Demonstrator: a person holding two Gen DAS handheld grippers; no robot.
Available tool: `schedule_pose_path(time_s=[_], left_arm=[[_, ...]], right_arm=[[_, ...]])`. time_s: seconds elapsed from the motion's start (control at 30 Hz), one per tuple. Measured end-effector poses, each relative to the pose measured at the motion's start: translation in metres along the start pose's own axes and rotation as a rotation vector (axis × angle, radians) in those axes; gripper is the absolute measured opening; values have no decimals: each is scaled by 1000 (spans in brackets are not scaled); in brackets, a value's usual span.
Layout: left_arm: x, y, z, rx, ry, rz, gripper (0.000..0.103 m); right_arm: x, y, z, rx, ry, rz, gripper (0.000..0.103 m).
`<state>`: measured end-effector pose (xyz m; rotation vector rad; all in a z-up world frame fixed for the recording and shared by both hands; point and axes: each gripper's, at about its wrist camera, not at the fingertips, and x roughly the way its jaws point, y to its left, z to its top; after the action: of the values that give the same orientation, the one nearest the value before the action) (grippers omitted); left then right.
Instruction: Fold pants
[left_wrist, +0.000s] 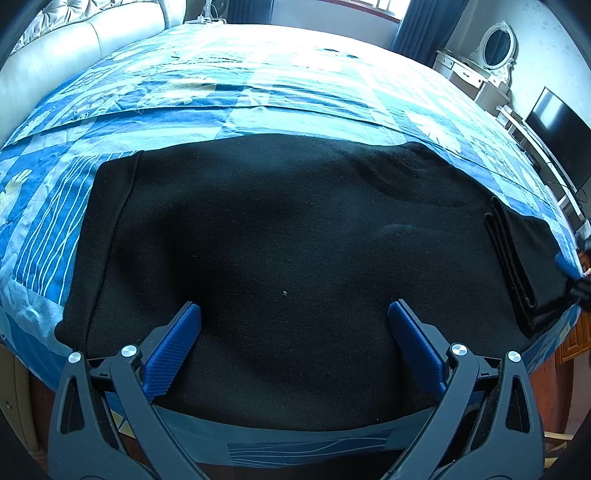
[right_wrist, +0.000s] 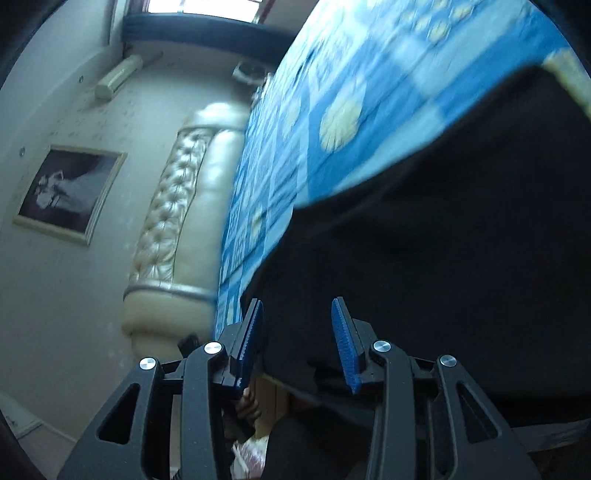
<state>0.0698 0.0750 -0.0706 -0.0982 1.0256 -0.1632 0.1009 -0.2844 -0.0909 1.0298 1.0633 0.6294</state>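
The black pants (left_wrist: 288, 236) lie flat on the bed (left_wrist: 207, 96), already doubled at the right end, while the left gripper (left_wrist: 294, 314) hovers open above them and the right gripper (right_wrist: 297, 314), fingers apart, has cloth between them, so further folds probably remain.

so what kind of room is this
Most likely a home bedroom: black pants lie on a bed with a blue patterned cover and a padded headboard; a dressing table with an oval mirror stands by the wall.
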Motion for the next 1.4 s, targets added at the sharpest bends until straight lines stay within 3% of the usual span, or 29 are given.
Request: schedule_pose_path(time_s=[0.07,0.13,0.33,0.47,0.57,0.73,0.87,0.97,1.07,1.1,1.13,1.17,1.2,1.3,1.4], left_arm=[[0,0,0,2,-1,-1,101],[0,0,-1,4,-1,-1,101],[-13,8,6,-19,3,-6,101],[-46,50,20,-128,-68,-40,101],[-56,106,23,-275,-70,-76,100],[-33,176,3,-497,24,-236,100],[-23,170,-1,-475,40,-331,100],[-12,159,1,-499,67,-460,100],[-6,154,-1,-522,67,-467,99],[-5,156,-3,-555,56,-486,97],[-5,158,-5,-579,53,-496,79],[-2,160,-5,-594,66,-493,47],[1,162,-6,-605,89,-472,36],[3,160,-5,-588,105,-442,32],[-2,147,4,-528,105,-373,31]], right_arm=[[24,2,-9,-16,60,-20,39],[37,3,-16,-38,95,-99,39],[46,13,-21,-119,109,-231,39],[45,5,-22,-119,104,-240,39],[44,2,-21,-120,96,-224,39],[43,1,-22,-135,97,-213,39],[46,3,-22,-135,95,-200,39],[46,2,-23,-140,90,-193,39],[43,1,-23,-142,89,-191,39],[43,0,-23,-143,88,-189,39],[42,0,-23,-145,84,-185,39],[40,0,-24,-148,83,-183,39],[39,-1,-25,-154,81,-179,39],[38,-1,-26,-158,76,-162,41],[37,3,-28,-166,69,-137,50]])
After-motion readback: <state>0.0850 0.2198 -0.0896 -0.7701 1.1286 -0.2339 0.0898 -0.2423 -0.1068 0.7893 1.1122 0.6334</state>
